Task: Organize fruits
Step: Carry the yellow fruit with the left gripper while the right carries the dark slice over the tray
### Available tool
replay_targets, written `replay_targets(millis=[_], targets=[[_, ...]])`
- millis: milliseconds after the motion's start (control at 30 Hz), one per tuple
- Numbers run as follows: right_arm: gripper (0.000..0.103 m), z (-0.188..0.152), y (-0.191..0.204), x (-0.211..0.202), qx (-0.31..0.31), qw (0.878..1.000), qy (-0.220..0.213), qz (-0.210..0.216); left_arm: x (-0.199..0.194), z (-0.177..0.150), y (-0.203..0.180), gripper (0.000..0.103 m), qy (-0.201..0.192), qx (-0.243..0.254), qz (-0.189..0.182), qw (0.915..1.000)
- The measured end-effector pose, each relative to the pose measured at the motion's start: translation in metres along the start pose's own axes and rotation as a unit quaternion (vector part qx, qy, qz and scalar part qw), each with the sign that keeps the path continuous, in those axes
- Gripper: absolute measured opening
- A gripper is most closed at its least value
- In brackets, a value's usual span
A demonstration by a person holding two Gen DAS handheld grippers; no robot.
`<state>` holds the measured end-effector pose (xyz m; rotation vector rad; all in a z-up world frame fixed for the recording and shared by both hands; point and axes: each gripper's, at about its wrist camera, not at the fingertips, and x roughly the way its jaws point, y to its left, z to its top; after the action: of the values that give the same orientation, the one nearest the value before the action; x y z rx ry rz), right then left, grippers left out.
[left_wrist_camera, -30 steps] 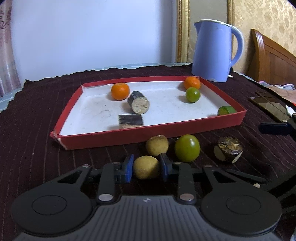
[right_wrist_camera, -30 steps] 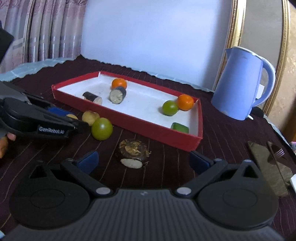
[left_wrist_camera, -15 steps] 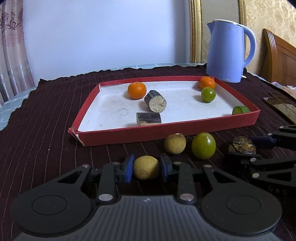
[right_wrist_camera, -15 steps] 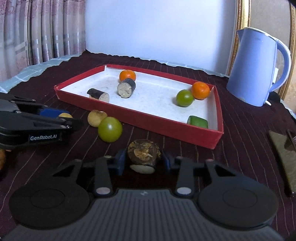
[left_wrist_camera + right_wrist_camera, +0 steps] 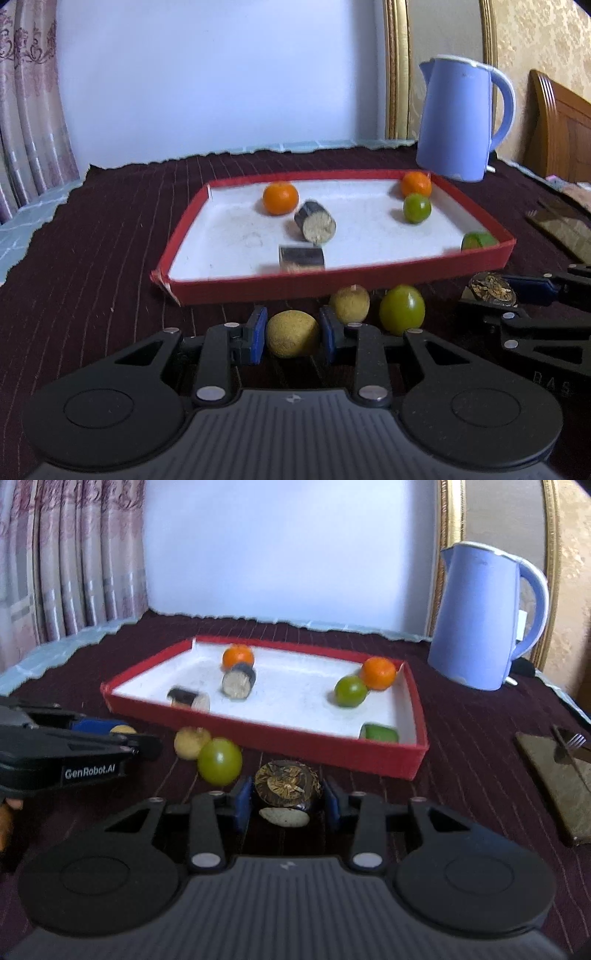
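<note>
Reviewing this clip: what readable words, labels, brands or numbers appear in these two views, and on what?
"GenRobot.AI": white print on the side of the left black hand-held gripper, seen from the right wrist.
"DAS"-like letters: embossed on the right black hand-held gripper body, too faint to read surely.
Light blue plastic kettle: no readable text.

Only one clear piece of writing showed up: "GenRobot.AI" in white letters on a small black label, sitting on the side of the black plastic left gripper (image 5: 122, 734) at the left edge of the right wrist view. Over in the left wrist view, faint raised letters were moulded into the black plastic body of the right gripper (image 5: 493, 291) at the lower right of the frame; they seemed to read "DAS", but they were too dim and cut off to be sure. A tiny pale logo mark sat at the centre of each ribbed grey gripper housing (image 5: 294, 398), a symbol, not letters.
</note>
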<state>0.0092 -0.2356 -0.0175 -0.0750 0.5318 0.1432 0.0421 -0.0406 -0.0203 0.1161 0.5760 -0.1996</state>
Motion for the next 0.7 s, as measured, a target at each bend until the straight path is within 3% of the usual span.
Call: replay_targets(millis=[700], targets=[[0.038,0.026,0.001,-0.004,0.022,0.999,-0.038,-0.031,0.003,0.017,-0.003,0.03,-0.009,-0.007,0.032,0.9994]])
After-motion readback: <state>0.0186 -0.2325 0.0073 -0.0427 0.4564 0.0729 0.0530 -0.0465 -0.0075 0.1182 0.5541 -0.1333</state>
